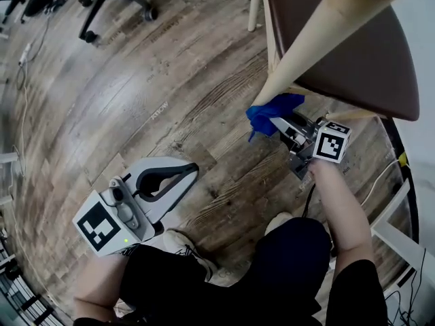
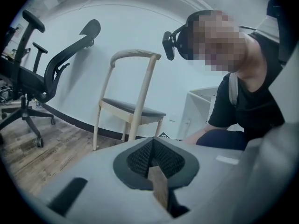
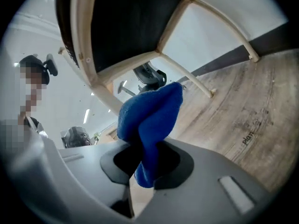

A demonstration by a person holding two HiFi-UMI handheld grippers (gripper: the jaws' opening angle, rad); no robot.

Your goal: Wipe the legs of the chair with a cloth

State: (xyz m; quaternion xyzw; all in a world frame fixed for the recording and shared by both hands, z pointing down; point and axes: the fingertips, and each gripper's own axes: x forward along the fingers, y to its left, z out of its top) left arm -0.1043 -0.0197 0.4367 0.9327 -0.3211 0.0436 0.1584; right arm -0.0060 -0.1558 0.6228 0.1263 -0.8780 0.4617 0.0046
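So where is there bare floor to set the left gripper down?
The widest bare floor lies between the office chair base and the wooden chair leg, running down to the left gripper. It is crowded at the right, where the right gripper holds the blue cloth by that leg, with a cable beyond.

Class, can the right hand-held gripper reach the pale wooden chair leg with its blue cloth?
Probably yes: shut on the blue cloth, the right hand-held gripper sits beside the pale wooden chair leg, nothing visibly between them.
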